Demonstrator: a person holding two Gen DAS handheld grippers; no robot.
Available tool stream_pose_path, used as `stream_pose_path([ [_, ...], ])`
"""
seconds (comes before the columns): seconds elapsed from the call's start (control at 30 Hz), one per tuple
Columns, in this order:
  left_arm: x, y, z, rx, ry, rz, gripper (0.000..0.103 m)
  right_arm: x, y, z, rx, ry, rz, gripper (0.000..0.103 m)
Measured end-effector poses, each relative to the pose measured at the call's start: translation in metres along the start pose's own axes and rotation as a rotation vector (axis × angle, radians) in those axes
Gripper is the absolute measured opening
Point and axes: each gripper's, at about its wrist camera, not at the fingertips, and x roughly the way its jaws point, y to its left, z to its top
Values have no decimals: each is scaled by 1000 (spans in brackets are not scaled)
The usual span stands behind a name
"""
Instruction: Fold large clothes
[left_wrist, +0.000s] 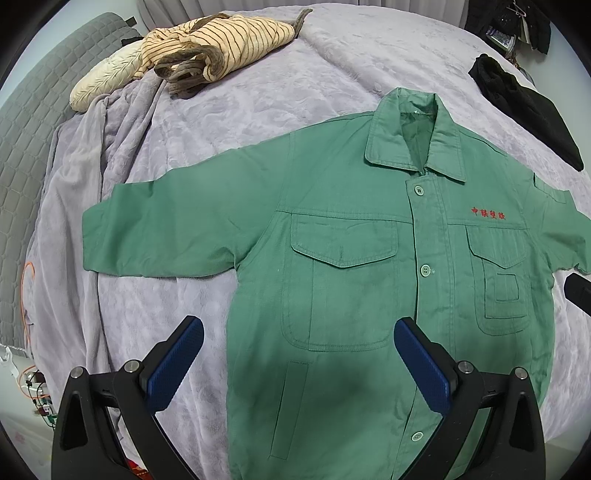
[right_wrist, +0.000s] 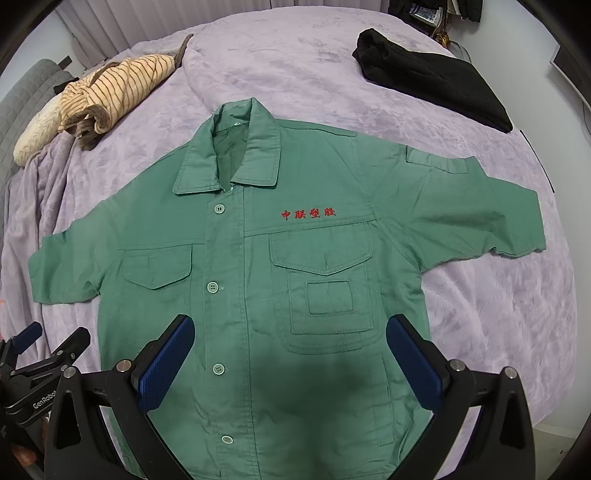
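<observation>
Both grippers (left_wrist: 299, 334) (right_wrist: 290, 332) agape above green jacket (right_wrist: 258, 280)

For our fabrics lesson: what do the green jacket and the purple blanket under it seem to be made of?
Green jacket: likely woven cotton twill, matte, with crisp stitched seams and pocket flaps. Purple blanket: probably plush fleece, with a soft mottled nap.

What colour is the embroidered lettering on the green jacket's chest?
Red embroidered lettering on the green jacket, clearest in the right wrist view.
</observation>
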Motion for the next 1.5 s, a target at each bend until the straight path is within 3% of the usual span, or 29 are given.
stream_pose_path([
  [1.5, 5, 4, -1, 1, 4, 5, 103, 1, 2, -1, 0, -3, -3, 103],
])
